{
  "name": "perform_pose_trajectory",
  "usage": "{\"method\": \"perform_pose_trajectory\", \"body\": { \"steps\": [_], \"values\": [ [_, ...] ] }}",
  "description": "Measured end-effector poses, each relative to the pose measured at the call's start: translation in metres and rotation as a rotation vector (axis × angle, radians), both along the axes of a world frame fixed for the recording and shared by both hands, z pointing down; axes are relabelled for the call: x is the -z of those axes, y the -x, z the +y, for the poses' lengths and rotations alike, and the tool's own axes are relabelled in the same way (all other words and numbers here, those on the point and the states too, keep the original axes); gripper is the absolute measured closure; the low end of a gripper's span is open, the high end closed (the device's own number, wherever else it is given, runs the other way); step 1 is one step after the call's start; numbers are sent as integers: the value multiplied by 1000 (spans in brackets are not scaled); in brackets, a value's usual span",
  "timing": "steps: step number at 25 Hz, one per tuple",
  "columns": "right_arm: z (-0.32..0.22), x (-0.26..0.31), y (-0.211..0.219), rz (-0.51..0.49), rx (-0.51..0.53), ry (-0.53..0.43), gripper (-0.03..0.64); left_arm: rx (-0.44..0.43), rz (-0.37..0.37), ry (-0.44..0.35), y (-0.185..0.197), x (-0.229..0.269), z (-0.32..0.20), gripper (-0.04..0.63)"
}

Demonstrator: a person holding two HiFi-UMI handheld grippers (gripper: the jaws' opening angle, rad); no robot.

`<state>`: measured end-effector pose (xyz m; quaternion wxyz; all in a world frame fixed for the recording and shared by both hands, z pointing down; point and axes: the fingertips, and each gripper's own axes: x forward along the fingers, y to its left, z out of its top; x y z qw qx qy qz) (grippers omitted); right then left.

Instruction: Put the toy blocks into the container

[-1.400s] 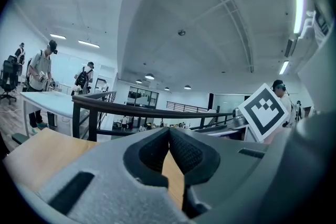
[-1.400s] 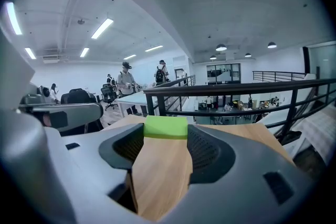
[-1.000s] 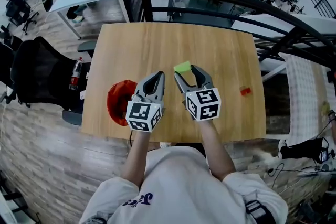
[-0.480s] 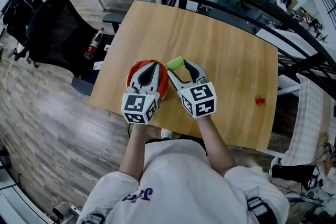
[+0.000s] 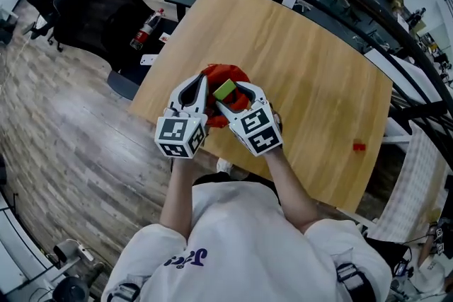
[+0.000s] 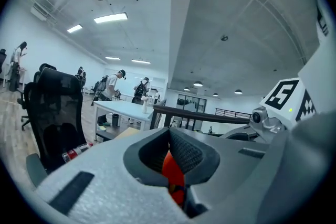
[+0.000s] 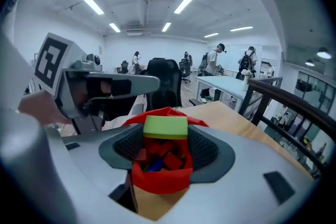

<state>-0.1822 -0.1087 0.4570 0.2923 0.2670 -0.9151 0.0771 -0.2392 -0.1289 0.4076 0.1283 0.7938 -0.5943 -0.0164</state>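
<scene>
Step in hand: drop-off. Right gripper has the green block pinched between its jaws, closed to the block's width with the pads on two opposite faces. In the right gripper view the block sits directly over the mouth of the red container, and loose blocks (red, one blue) show beneath it. Left gripper has its jaws pressed together on a fold of the container's soft red wall, apparently holding the mouth up and open near the table edge nearest the person. Judgement: alignment looks good. Best to lower the block a little further inside the rim before spreading the jaws, so it drops onto the pile rather than glancing off the floppy edge. Left grip should hold steady through the release, no tugging, since the wall could fold over the opening. One red block lies well apart on the table's right side, not yet collected
</scene>
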Motion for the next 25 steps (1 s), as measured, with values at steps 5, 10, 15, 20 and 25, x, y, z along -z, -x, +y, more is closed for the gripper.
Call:
{"method": "perform_pose_trajectory", "body": {
  "steps": [5, 10, 15, 20, 25],
  "values": [
    [11, -36, 12, 185, 103, 25, 353, 15, -18, 21, 12, -15, 5, 581],
    [20, -70, 18, 318, 169, 97, 353, 28, -35, 34, 21, -26, 10, 581],
    [23, -85, 21, 411, 180, 126, 353, 48, -37, 40, 30, -30, 18, 581],
    [21, -78, 30, 361, 164, 119, 351, 52, -35, 37, 35, -30, 19, 581],
    [17, -69, 31, 316, 146, 99, 351, 29, -39, 29, 29, -26, 10, 581]
  ]
}}
